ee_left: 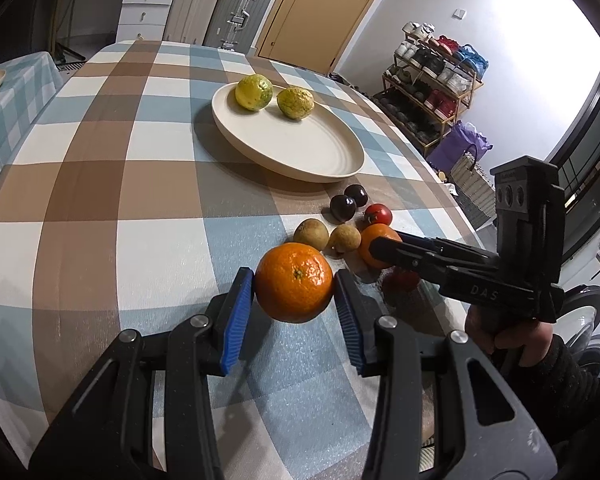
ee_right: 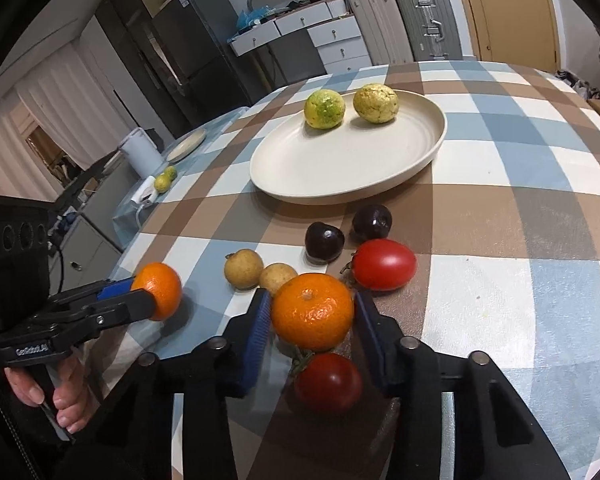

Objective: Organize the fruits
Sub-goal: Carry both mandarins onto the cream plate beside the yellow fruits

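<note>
My left gripper [ee_left: 294, 292] is shut on an orange mandarin [ee_left: 294, 282], held just above the checked tablecloth; it also shows in the right wrist view [ee_right: 158, 290]. My right gripper [ee_right: 312, 312] is shut on a second mandarin [ee_right: 312, 312], seen in the left wrist view [ee_left: 376, 242] too. A cream plate [ee_right: 380, 160] beyond holds two yellow-green citrus fruits [ee_right: 324, 110] [ee_right: 376, 104]. On the cloth lie two dark plums [ee_right: 324, 242], two small tan fruits [ee_right: 244, 268], and two red tomatoes [ee_right: 384, 264] [ee_right: 328, 382].
The round table's far edge curves away behind the plate [ee_left: 288, 136]. A side table [ee_right: 180, 152] at the left carries a plate and small citrus. Suitcases, drawers and a shoe rack [ee_left: 432, 76] stand around the room.
</note>
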### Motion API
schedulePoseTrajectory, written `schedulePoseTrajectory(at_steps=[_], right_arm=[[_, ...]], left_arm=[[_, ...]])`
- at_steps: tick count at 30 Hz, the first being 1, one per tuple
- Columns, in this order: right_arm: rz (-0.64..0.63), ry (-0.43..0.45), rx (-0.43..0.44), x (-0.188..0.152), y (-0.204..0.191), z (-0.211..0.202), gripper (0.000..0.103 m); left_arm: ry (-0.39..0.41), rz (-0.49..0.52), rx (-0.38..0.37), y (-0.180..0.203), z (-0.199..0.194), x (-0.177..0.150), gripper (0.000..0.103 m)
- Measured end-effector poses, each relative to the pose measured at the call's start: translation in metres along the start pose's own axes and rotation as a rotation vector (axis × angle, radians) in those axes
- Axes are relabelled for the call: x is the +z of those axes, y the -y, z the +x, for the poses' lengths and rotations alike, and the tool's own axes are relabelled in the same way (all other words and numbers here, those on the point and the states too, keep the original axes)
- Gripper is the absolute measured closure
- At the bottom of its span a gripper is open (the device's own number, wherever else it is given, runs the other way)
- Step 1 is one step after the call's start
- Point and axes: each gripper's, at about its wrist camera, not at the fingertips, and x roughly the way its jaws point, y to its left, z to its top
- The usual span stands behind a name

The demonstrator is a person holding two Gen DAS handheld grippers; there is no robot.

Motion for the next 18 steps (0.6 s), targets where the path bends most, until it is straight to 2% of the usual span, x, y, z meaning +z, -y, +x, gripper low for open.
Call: schedulePoseTrajectory(at_steps=[10, 18], right_arm=[[0.000, 0.067, 0.050, 0.000, 0.006, -0.017, 0.060], [0.006, 0.139, 0.084, 0.009, 0.014, -0.031, 0.060]], left_arm=[[0.002, -0.013, 0.027, 0.005, 0.013, 0.009, 0.065], [0.018, -0.012, 0.034, 0.010, 0.019, 0.030, 0.065]])
